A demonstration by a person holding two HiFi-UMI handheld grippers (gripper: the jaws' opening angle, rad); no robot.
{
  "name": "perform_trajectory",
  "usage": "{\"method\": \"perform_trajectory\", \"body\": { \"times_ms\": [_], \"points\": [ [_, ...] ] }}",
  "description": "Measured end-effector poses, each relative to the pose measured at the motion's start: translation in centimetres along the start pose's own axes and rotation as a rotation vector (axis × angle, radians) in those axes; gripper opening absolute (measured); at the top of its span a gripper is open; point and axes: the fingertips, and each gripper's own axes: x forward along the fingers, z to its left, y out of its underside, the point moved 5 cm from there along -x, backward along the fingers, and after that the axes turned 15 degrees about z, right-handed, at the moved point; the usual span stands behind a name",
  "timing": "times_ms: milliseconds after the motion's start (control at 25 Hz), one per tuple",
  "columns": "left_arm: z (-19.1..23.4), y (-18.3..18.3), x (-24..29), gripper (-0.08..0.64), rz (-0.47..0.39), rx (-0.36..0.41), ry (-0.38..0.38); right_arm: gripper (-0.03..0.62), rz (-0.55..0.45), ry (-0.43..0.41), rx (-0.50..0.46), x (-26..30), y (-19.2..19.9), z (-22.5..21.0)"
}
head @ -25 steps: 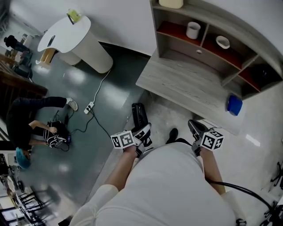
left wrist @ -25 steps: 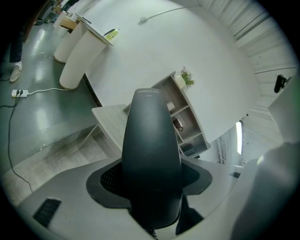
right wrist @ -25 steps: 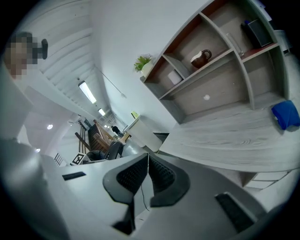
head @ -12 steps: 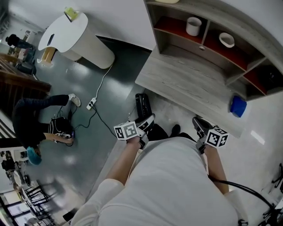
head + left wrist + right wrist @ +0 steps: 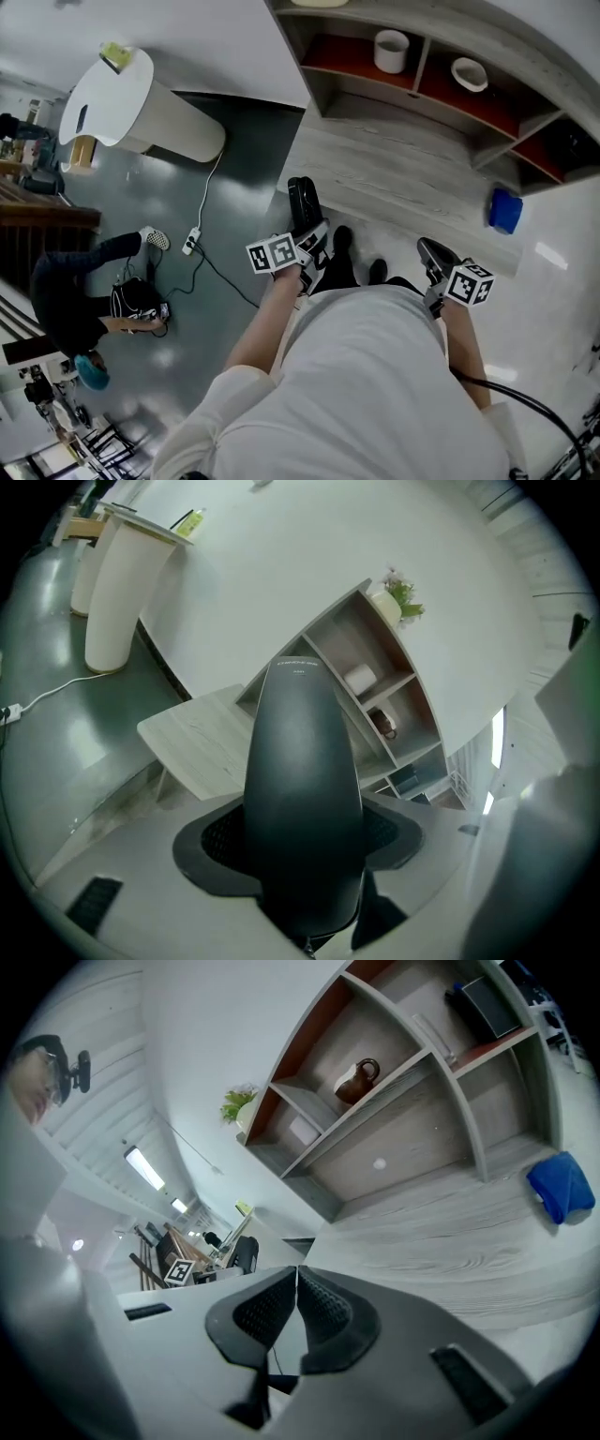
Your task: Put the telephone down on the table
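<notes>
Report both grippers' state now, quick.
The left gripper is closed on the black telephone.
The right gripper is closed, with nothing between its jaws.

My left tool (image 5: 310,246) has carried the black telephone (image 5: 302,201) forward, up to the near corner of the counter (image 5: 403,178); my right tool (image 5: 433,257) has drawn closer to its edge too.

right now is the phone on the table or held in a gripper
Held: the left gripper clamps the black telephone, off the table.
</notes>
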Motion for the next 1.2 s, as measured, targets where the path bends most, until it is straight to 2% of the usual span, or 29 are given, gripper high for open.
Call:
{"method": "perform_trajectory", "body": {
  "times_ms": [400,600,840,1000,1200],
  "points": [
    [6.5,-9.4,5.8,0.296,0.161,0.086,-0.099,0.018,-0.076,0.106,0.075,1.4,-3.0,0.3],
    [9.8,-13.0,9.1,0.296,0.233,0.141,-0.178,0.018,-0.096,0.151,0.110,2.5,-3.7,0.7],
    [13.7,-15.5,13.3,0.296,0.355,0.228,-0.302,0.018,-0.128,0.206,0.167,3.2,-3.9,1.4],
    [15.7,-16.5,16.1,0.296,0.417,0.227,-0.375,0.018,-0.145,0.244,0.208,3.2,-3.5,1.4],
    [16.7,-18.4,19.3,0.296,0.451,0.245,-0.447,0.018,-0.162,0.281,0.263,3.6,-3.0,1.5]
  ]
}}
